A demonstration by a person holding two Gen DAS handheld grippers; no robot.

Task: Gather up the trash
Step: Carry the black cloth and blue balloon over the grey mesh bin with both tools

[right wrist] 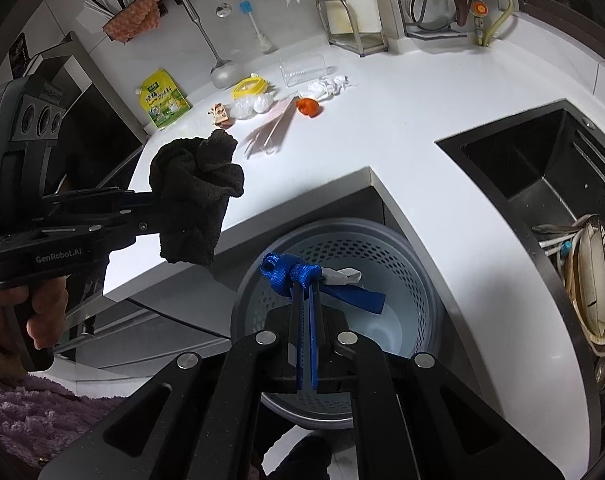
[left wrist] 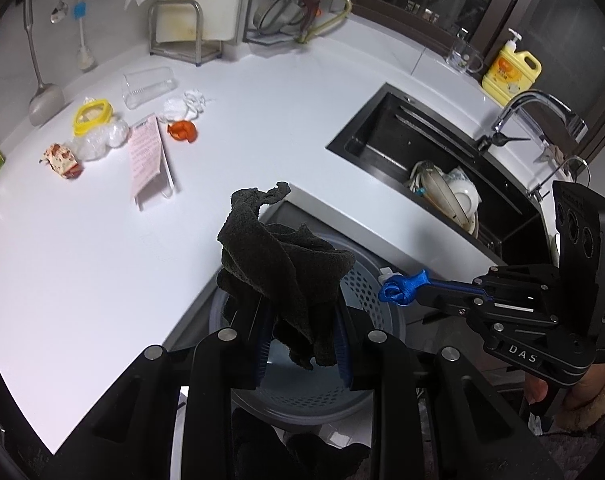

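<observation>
My left gripper (left wrist: 302, 316) is shut on a crumpled black cloth (left wrist: 278, 264) that drapes over its fingertips and hides them. It hangs above a grey perforated bin (left wrist: 366, 296) on the floor by the counter corner. My right gripper (right wrist: 308, 284) is shut on a knotted blue ribbon (right wrist: 290, 272) over the same bin (right wrist: 382, 256), with a white scrap (right wrist: 344, 276) beside the knot. In the right wrist view the black cloth (right wrist: 194, 196) is at the left, level with the counter edge. More trash lies far back on the counter: orange piece (left wrist: 182, 130), white tissue (left wrist: 186, 104), pink paper (left wrist: 146, 156), small carton (left wrist: 62, 160).
A black sink (left wrist: 382, 136) holding stacked dishes (left wrist: 450, 196) is set in the white counter (left wrist: 262, 120) to the right, with a faucet (left wrist: 534, 108) and yellow detergent bottle (left wrist: 510, 72) behind it. A green pouch (right wrist: 164, 100), clear container (left wrist: 148, 86) and metal racks stand at the back.
</observation>
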